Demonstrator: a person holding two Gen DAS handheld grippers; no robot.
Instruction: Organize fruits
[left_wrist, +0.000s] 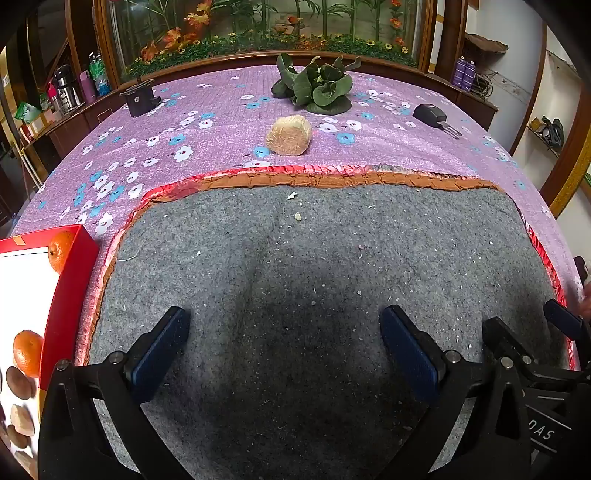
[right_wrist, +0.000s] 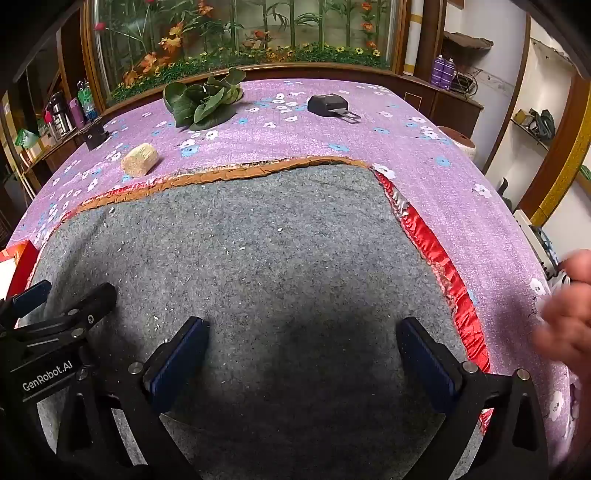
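Hovering over grey mat (left_wrist: 295, 277), both grippers empty, jaws spread; oranges (left_wrist: 61, 251) in red box (left_wrist: 79, 258) lie left, nearest left gripper (left_wrist: 284, 354); right gripper (right_wrist: 301, 354) farther.

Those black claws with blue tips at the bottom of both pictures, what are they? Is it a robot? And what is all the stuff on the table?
No robot here. A person holds one hand-held gripper in each hand, and a small camera on each looks forward along its two fingers. One picture comes from the left hand-held gripper, the other from the right hand-held gripper. Both are open and hold nothing. They hover over a grey mat lying on a purple flowered tablecloth. Farther back lie some green leafy vegetables and a pale roundish bundle. At the left stands a red box with oranges in it. At the right picture's edge you see the person's bare hand.
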